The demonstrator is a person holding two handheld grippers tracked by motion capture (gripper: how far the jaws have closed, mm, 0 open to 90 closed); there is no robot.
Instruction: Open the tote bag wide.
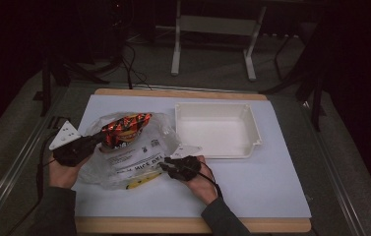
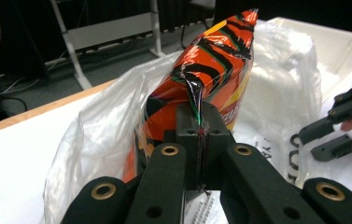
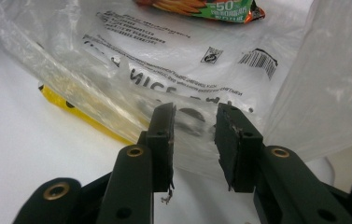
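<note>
- Left gripper (image 2: 200,133): jaws pressed fully together on the crimped end seam of an orange-and-black striped foil snack packet (image 2: 209,70), which lies in the mouth of the bag.
- Right gripper (image 3: 193,135): jaws parted by a moderate gap, holding nothing; tips at the edge of a translucent white printed plastic bag (image 3: 173,60).
- Bag (image 1: 134,152) lies on the white table mat (image 1: 252,187), left of an empty white plastic tray (image 1: 217,129).
- A yellow item (image 3: 78,112) shows under the bag.

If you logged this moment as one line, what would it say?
left gripper: shut on snack packet | right gripper: open at plastic bag | tray: empty
</note>
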